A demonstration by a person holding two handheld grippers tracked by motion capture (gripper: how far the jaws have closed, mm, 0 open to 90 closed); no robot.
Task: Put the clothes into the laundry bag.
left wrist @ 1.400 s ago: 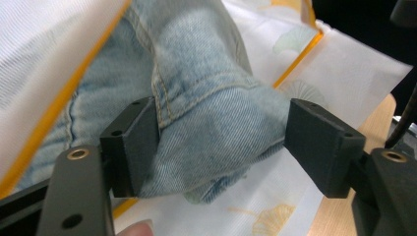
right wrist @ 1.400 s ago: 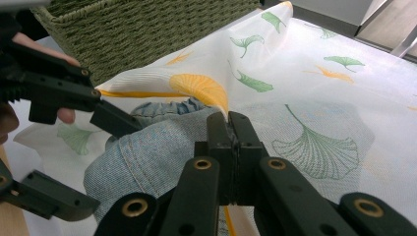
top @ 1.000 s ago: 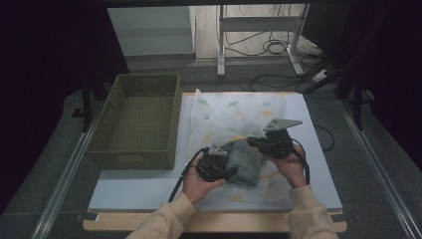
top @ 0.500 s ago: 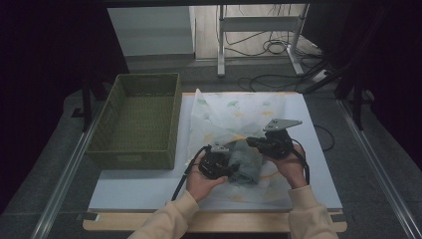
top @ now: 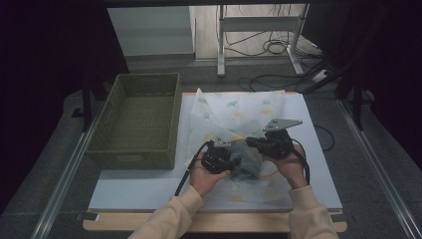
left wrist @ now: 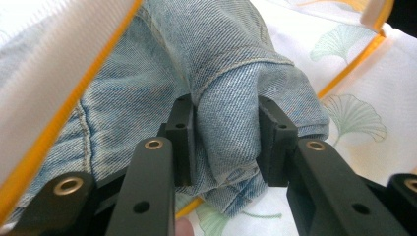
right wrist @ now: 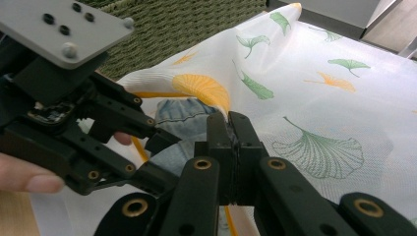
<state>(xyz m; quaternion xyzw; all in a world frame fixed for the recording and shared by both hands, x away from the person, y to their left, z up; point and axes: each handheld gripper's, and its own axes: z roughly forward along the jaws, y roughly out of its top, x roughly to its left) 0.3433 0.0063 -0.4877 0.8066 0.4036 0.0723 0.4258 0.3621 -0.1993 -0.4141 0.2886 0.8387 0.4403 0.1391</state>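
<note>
Denim garment (left wrist: 231, 73), pale blue and bunched, lying at the mouth of a white mesh bag (top: 239, 112) on the table's near middle, between the two hands; left gripper (left wrist: 226, 142) clamped on a thick fold of the denim, its pads pressed into the cloth on either side. Compared with the high view a second earlier, this gripper has shifted slightly toward the bag and its jaws have drawn a little closer on the fold, which suggests the garment is now firmly held and ready to be pushed inside; right gripper (right wrist: 231, 147) unmoved, jaws together on the bag's orange-trimmed edge, holding the opening up. Denim: coarse twill weave, stitched seams, soft rounded folds; bag: thin translucent mesh printed with green and orange ginkgo leaves, orange piping along the rim. Woven green basket (top: 134, 122) standing beside the bag, rectangular, stiff-walled, nothing in it.
</note>
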